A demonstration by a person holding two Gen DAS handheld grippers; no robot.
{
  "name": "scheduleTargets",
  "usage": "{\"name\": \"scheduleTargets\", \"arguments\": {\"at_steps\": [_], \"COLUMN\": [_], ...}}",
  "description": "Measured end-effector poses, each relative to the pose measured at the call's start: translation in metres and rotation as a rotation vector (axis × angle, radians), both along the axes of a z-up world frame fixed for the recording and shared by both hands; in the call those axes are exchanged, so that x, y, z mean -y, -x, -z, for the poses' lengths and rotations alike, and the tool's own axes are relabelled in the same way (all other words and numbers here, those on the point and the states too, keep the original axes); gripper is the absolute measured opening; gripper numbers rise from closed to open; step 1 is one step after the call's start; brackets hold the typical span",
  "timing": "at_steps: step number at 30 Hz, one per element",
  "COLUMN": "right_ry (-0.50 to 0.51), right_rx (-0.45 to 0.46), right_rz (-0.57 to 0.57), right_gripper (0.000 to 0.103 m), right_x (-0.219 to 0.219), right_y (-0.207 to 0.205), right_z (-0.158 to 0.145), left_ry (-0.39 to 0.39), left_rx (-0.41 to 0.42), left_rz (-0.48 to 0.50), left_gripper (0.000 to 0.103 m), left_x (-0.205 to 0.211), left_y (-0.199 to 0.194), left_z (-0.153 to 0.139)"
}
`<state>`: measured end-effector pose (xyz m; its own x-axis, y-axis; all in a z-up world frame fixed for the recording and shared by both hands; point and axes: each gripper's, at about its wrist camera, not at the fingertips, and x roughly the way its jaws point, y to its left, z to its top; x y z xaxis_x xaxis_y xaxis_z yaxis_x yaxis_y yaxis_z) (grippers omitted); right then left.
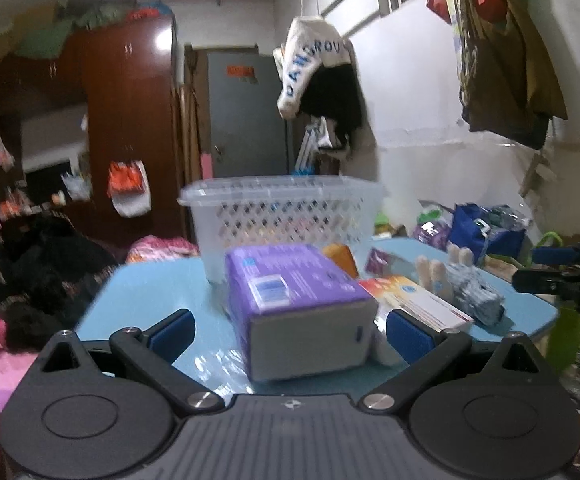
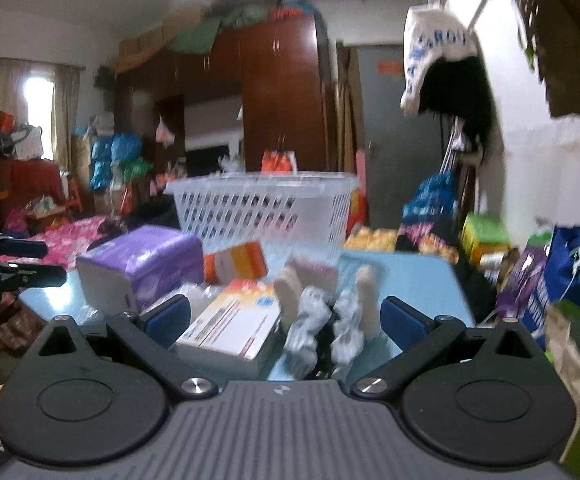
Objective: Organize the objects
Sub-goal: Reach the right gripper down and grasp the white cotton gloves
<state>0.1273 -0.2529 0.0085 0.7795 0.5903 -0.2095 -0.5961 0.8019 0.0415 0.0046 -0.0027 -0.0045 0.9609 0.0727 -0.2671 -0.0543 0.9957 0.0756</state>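
The opening pick appears to be in hand: the left gripper (image 1: 290,330), fingers apart and empty, is lined up on the purple tissue pack (image 1: 296,304) at the near edge of the blue table (image 1: 149,284). The right gripper (image 2: 285,320), likewise spread and empty, is aimed at the grey gloves (image 2: 326,320) beside the white-and-orange box (image 2: 233,324). Next, closure on the pack and a lift into the white basket (image 1: 281,216) at the table's far edge would be called for.

My left gripper (image 1: 290,330) is spread wide, blue pads (image 1: 171,334) far apart and level. My right gripper (image 2: 283,320) is spread just as wide, gripping nothing.
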Motion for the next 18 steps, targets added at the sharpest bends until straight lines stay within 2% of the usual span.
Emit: {"name": "scheduleTargets", "arguments": {"at_steps": [3,7,10,13,16,18], "right_ry": [-0.016,-0.097,-0.112,-0.088,-0.054,-0.03], "right_rx": [-0.026,-0.11,-0.141,-0.115,-0.087,-0.106], "right_rz": [0.027,0.045,0.07,0.116,0.16,0.15], "right_gripper": [0.103,0.103,0.103,0.103,0.103,0.094], "right_x": [0.005,0.022,0.031,0.033,0.031,0.028], "right_y": [-0.01,-0.027,-0.039,-0.051,-0.064,-0.076], "right_z": [-0.001,-0.001,-0.004,-0.009,-0.01,-0.007], "left_ry": [-0.01,0.016,0.04,0.051,0.02,0.012], "left_rx": [0.024,0.046,0.064,0.053,0.02,-0.024], "left_rz": [-0.01,0.048,0.096,0.145,0.178,0.191], "left_gripper": [0.103,0.103,0.103,0.103,0.102,0.095], "left_x": [-0.001,0.005,0.02,0.045,0.076,0.092], "left_y": [-0.001,0.002,-0.003,-0.026,-0.058,-0.084], "left_z": [-0.003,-0.008,-0.02,-0.03,-0.029,-0.022]}}
